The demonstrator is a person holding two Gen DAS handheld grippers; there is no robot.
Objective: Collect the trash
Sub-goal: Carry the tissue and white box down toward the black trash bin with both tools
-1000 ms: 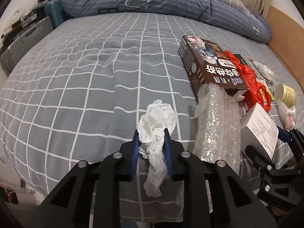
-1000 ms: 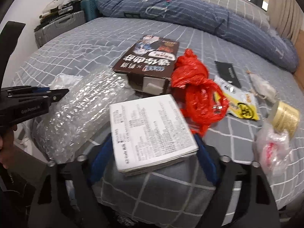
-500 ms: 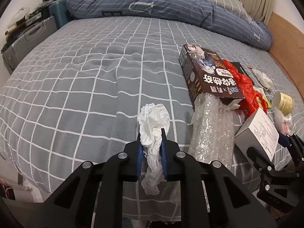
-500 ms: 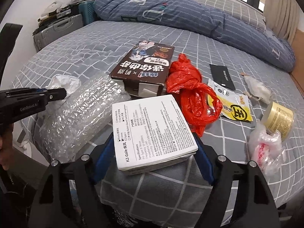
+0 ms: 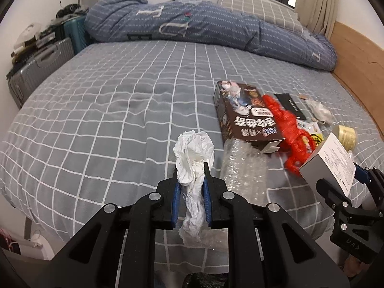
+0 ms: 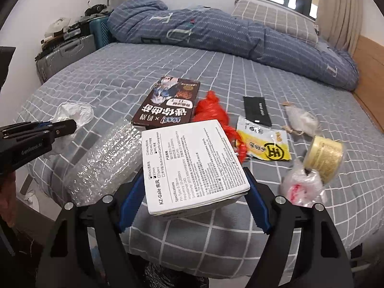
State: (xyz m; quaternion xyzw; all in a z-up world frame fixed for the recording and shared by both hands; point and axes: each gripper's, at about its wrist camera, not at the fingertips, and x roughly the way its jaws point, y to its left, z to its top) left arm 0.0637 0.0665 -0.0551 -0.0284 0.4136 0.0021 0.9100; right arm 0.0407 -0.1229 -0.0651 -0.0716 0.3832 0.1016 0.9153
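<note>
My left gripper (image 5: pixel 191 168) is shut on a crumpled white tissue (image 5: pixel 194 148) and holds it above the near edge of the bed (image 5: pixel 108 110). The tissue also shows in the right wrist view (image 6: pixel 74 112). My right gripper (image 6: pixel 193 180) is shut on a white printed box (image 6: pixel 189 160), lifted off the bed; the box shows in the left wrist view (image 5: pixel 331 163). On the bed lie bubble wrap (image 6: pixel 105 163), a brown printed box (image 6: pixel 168 103), a red plastic bag (image 6: pixel 211 110), a yellow snack packet (image 6: pixel 264 144), a tape roll (image 6: pixel 324 153) and a small plastic bag (image 6: pixel 302 184).
A black flat packet (image 6: pixel 256 110) and a crumpled wrapper (image 6: pixel 302 120) lie further right. A rolled blue duvet (image 5: pixel 204 26) lies across the far side. Suitcases (image 5: pixel 40 64) stand left of the bed. A wooden headboard (image 5: pixel 360 62) runs along the right.
Both grippers have lifted and drawn back from the bed, the left with the tissue and the right with the white box. The left jaws closed tighter on the tissue.
</note>
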